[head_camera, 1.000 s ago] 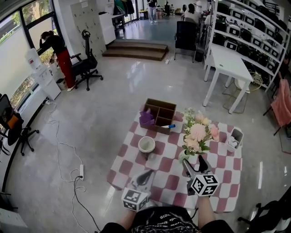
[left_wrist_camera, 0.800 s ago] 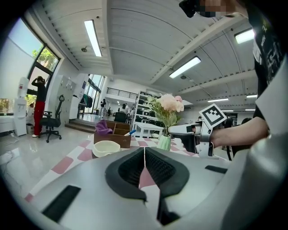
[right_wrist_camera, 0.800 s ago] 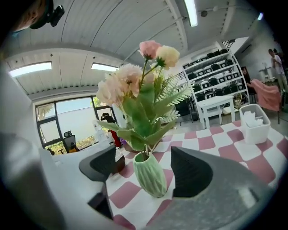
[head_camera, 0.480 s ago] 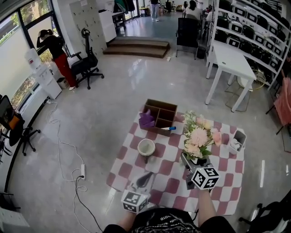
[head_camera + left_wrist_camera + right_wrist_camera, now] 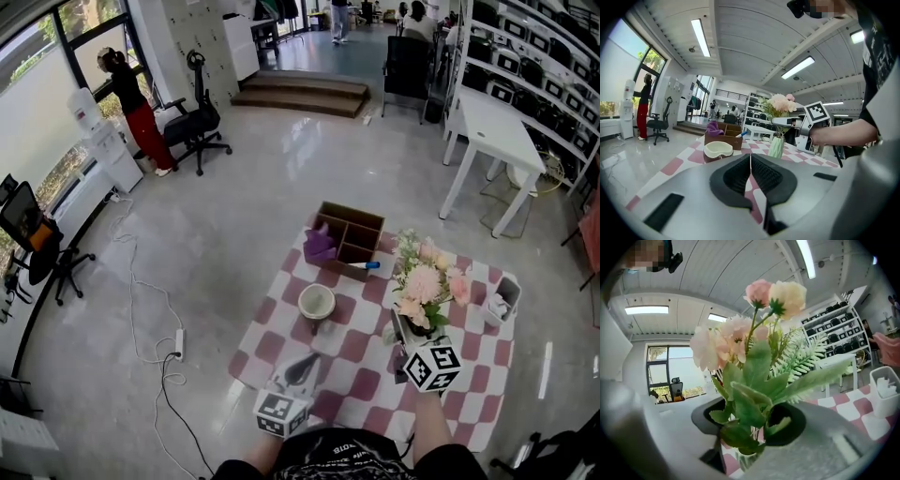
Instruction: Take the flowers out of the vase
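Just now the jaws of the right gripper (image 5: 746, 420) have been closing and are clamped on the leafy stems of the flowers (image 5: 740, 341), seated in the vase (image 5: 740, 459) at the desk's (image 5: 361, 384) right side; the light vase could be dragged up and tipped should the stems bind; the gripper is held level; the left gripper (image 5: 750, 176) is kept low, jaws together, empty.

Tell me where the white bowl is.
In the head view, the white bowl sits on the checked cloth, left of the flowers and just nearer than the wooden box.
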Demonstrator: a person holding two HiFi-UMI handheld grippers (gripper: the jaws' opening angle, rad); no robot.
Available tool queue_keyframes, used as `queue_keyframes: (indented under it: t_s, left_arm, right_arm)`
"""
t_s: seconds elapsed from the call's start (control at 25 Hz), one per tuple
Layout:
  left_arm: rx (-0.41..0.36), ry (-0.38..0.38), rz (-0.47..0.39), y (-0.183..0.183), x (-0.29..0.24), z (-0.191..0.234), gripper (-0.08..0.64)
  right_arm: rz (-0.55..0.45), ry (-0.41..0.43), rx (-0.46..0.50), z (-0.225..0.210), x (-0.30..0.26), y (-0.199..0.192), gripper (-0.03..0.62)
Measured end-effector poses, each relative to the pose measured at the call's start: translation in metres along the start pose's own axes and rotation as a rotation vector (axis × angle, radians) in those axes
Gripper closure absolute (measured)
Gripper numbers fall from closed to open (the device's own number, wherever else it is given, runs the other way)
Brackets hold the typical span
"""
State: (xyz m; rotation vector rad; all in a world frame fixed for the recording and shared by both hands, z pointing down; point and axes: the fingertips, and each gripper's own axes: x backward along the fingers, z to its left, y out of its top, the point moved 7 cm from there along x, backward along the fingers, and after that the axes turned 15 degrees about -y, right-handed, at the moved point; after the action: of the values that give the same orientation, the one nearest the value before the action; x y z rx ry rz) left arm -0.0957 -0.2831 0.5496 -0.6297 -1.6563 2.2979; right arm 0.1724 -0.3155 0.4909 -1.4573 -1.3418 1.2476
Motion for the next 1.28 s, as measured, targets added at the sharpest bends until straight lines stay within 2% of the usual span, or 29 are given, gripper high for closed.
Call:
queue_keyframes:
  t_s: [0.28,0.68,0.84,1.28]
  left_arm:
    - [-0.019,0.007,-0.017,-0.001,0.003,0.002,0.548]
    - [-0.016,0.001,-0.035,-0.003,0.007,-0.003,0.548]
    - [-0.023,-0.007,-0.041,-0.002,0.008,-0.005,0.548]
    - [-0.041,-0.025,-0.059,0.003,0.013,-0.007,0.548]
  right_arm:
    - [-0.087,0.011,0.008,0.004,0.004,0.015,0.402]
    - [-0.226,0.04,0.017,0.018,0.023,0.068,0.419]
    - [-0.25,0.066,0.031,0.023,0.029,0.086,0.423]
    - [-0.317,0.072,0.073,0.036,0.049,0.115,0.426]
